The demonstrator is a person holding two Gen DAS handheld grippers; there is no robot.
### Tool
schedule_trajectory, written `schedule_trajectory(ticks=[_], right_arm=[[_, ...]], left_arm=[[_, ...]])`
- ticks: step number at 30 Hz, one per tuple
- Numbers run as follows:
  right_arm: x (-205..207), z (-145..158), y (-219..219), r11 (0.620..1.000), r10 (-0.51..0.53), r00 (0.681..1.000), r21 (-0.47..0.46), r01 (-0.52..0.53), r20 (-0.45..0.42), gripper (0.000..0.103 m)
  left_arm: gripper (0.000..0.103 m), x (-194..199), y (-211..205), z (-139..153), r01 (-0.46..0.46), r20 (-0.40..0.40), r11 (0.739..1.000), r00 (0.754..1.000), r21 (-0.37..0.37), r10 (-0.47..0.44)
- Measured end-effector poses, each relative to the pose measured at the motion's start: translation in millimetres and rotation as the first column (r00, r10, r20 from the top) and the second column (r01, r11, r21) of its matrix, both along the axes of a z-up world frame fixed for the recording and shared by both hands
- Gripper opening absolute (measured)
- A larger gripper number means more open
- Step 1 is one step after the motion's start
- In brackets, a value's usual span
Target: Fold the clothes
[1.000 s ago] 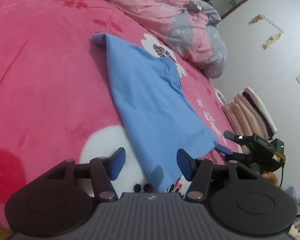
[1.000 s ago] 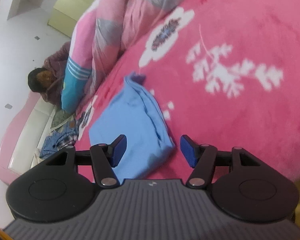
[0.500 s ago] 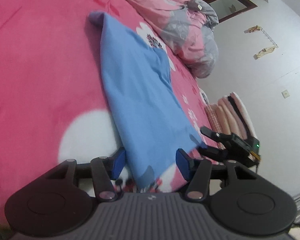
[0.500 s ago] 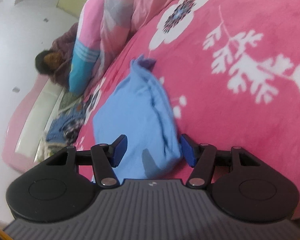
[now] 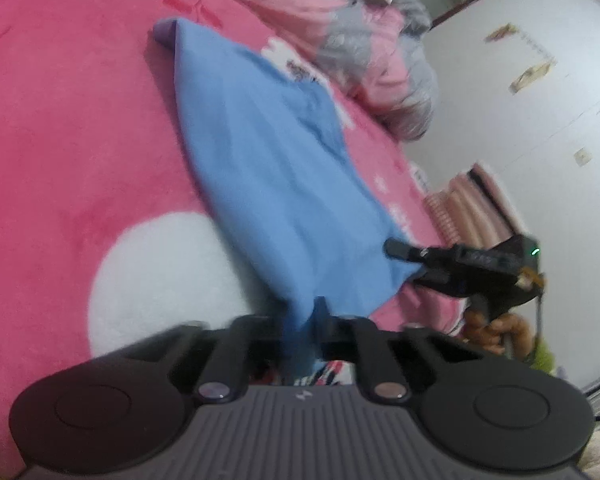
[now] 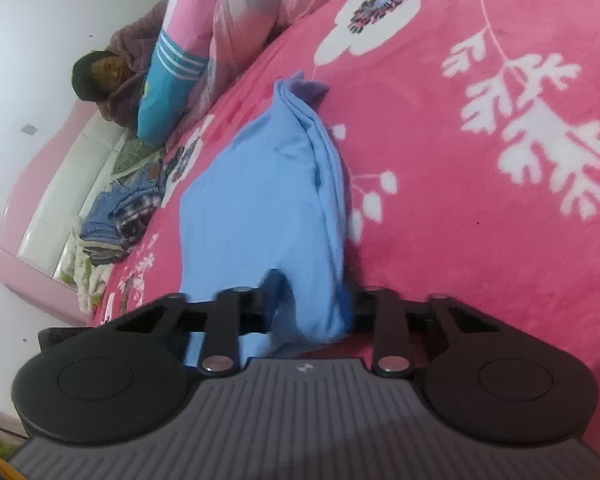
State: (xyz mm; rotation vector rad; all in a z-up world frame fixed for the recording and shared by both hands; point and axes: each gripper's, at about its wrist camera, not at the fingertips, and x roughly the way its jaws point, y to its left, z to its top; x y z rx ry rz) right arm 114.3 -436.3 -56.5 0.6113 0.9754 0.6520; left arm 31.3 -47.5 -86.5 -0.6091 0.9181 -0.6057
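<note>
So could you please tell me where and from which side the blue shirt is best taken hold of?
Grip the blue shirt at its two near hem corners, coming in low from the bed's near edge. It lies flat and lengthwise away, so only that edge offers itself. The left gripper has pinched one corner; the right gripper is closing on the other.

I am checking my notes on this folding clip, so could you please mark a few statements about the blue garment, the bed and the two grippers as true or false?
1. The blue garment lies on a pink floral blanket. True.
2. The left gripper is wide open, with nothing between its fingers. False: it is shut on the garment's near edge.
3. The right gripper has blue cloth between its fingers. True; its jaws are closing on it.
4. The garment is green. False: it is light blue.
5. A bundled quilt lies at the bed's far end. True.
</note>
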Motion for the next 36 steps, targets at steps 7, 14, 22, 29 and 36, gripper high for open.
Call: schedule_trajectory(ticks=[7,14,22,29,36], right_arm=[[0,27,1,0.992,0.001,1.000,0.128,-0.003,0.015,0.011],[64,81,13,0.940,-0.056,0.994,0.342,0.021,0.094,0.011],[174,112,31,0.903,-0.125,0.988,0.423,0.074,0.095,0.011],[245,163,37,0.898,-0.169,0.973,0.431,0.088,0.155,0.010],[229,179,32,0.927,-0.131,0.969,0.374,0.044,0.210,0.010]], left_arm=[[0.007,24,32,47,-0.023,-0.018,0.970,1.000,-0.241,0.019],[0.007,125,66,122,-0.053,0.021,0.920,0.998,-0.387,0.066],[0.007,240,70,165,-0.102,0.028,0.899,0.992,-0.426,0.125],[0.007,274,61,211,-0.059,0.119,0.894,0.985,-0.444,0.124],[0.007,211,60,174,-0.020,0.104,0.912,0.992,-0.410,0.068]])
